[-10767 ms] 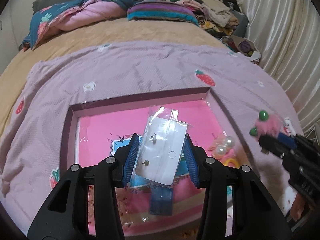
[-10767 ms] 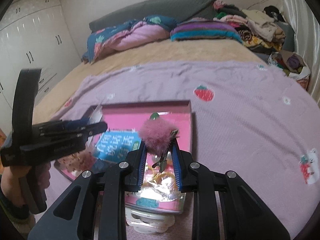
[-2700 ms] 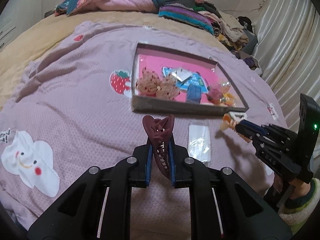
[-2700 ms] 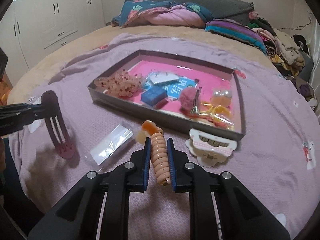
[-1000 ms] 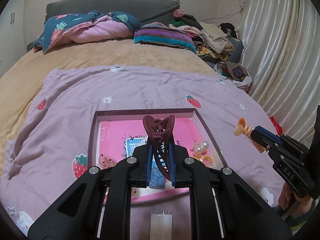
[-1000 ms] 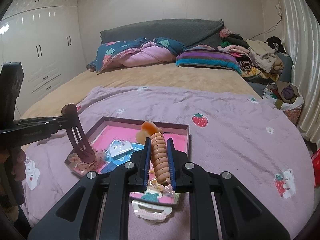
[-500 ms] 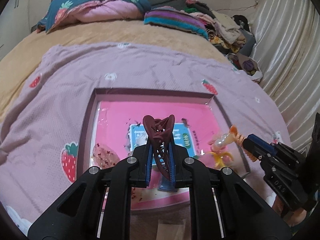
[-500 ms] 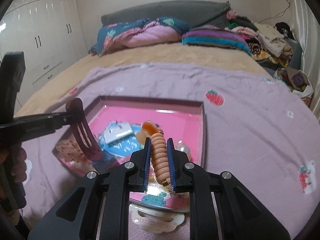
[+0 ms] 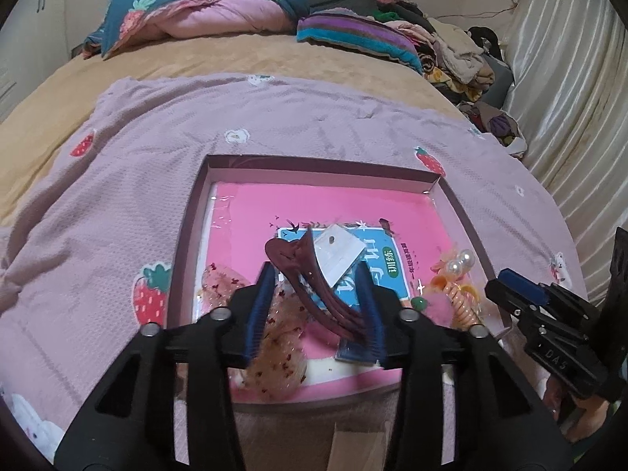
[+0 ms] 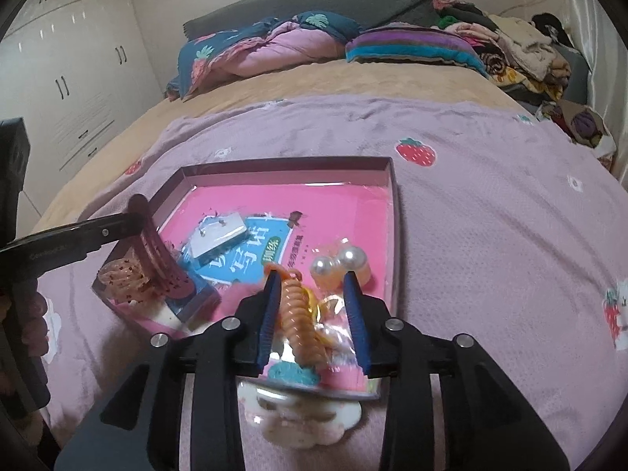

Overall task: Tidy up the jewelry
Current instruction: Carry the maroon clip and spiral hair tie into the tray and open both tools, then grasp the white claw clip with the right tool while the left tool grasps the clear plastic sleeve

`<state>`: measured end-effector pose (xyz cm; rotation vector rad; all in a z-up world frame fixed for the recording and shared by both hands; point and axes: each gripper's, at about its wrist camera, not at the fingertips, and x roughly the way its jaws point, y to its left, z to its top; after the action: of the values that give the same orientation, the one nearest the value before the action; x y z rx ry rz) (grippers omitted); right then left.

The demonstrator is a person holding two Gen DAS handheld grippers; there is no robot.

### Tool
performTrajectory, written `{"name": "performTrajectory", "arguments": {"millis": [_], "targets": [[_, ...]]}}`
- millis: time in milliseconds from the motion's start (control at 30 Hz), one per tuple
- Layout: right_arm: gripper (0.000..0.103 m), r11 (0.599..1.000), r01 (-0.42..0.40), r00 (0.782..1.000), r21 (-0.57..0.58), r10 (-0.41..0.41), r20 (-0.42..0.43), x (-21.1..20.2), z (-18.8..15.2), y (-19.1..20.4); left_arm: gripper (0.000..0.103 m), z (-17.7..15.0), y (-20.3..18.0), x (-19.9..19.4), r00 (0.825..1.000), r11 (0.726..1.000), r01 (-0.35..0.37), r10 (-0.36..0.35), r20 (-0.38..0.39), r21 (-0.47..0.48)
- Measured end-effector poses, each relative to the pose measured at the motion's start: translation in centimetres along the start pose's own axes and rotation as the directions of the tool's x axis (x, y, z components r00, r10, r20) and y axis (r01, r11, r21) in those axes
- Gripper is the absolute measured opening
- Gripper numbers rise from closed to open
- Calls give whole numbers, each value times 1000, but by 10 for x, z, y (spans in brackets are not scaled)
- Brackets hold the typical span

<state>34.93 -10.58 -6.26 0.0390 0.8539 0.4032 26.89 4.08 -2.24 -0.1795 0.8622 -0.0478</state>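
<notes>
The dark red hair claw (image 9: pixel 314 282) is in the shallow box (image 9: pixel 314 165), near the box's front edge. It lies tilted between the blue pads of the left gripper (image 9: pixel 316 310). The left gripper's fingers are spread wide and have let go of it. The claw leans toward the right pad; I cannot tell if it touches it. Just to its left is a see-through pink scrunchie (image 9: pixel 274 349) with red specks, by the front left corner of the box. Behind the claw lies a small clear packet (image 9: pixel 339 251) on the blue label.

The orange spiral hair tie (image 10: pixel 300 322) lies at the box's front right corner. It sits between the spread fingers of the right gripper (image 10: pixel 314 322), close to the left pad, and the gripper is not squeezing it. Two pearl beads (image 10: pixel 339 263) sit just behind it by the right wall. A white hair clip (image 10: pixel 306 416) lies on the purple blanket (image 10: pixel 490 216), touching the front edge of the box.
</notes>
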Motion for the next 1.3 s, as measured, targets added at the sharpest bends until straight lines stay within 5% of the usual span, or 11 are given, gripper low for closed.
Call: {"name": "performTrajectory", "arguments": {"millis": [133, 333, 767, 1067, 1300], "targets": [[53, 999, 12, 1000, 32, -12, 3, -11, -9, -7, 50, -6, 0, -12, 1000, 1000, -5, 5, 15, 13], [61, 997, 10, 1000, 70, -9, -16, -26, -30, -11, 53, -27, 1, -29, 1000, 1000, -6, 5, 16, 27], [65, 998, -26, 993, 56, 32, -109, -21, -70, 7, 53, -99, -2, -28, 990, 997, 65, -58, -126, 49], [64, 1000, 16, 992, 21, -14, -123, -3, -73, 12, 53, -130, -23, -22, 975, 990, 124, -110, -195, 64], [64, 999, 38, 994, -2, -38, -105, -12, -76, 14, 34, -142, -36, -11, 973, 990, 99, -75, -217, 105]]}}
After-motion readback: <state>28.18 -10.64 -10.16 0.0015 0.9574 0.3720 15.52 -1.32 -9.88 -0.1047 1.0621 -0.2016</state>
